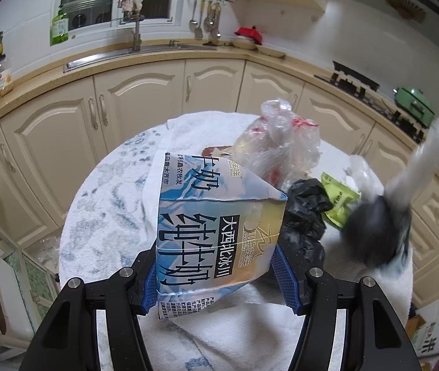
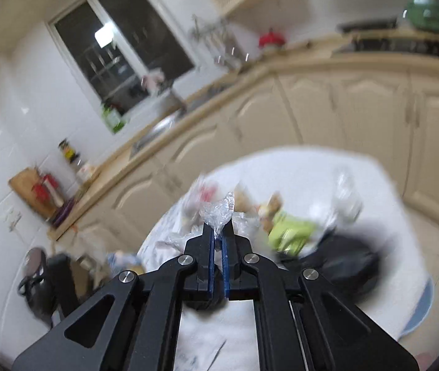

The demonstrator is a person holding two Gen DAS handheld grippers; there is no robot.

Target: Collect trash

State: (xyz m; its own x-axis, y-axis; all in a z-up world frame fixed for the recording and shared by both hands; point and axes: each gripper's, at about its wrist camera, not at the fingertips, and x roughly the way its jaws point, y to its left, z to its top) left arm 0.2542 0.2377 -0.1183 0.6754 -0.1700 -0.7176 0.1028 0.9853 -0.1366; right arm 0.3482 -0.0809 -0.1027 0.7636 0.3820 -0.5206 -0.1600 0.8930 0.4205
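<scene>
My left gripper (image 1: 219,275) is shut on a blue and white milk carton (image 1: 216,228) and holds it above the round table (image 1: 108,204). Behind the carton lie a crumpled clear plastic bag (image 1: 281,142), a black plastic bag (image 1: 306,216) and a green snack packet (image 1: 338,198). My right gripper (image 2: 218,232) is shut on a crumpled piece of clear plastic film (image 2: 219,211); it shows as a blur in the left wrist view (image 1: 383,222) at the table's right. The right wrist view is blurred but shows the green packet (image 2: 290,232) and the black bag (image 2: 343,262).
The table carries a white cloth with blue print. Cream kitchen cabinets (image 1: 145,99) with a sink (image 1: 145,51) curve behind it. A gas hob (image 1: 371,92) and a green pot (image 1: 414,105) stand at the right. A chair and floor clutter (image 2: 49,281) sit at the left.
</scene>
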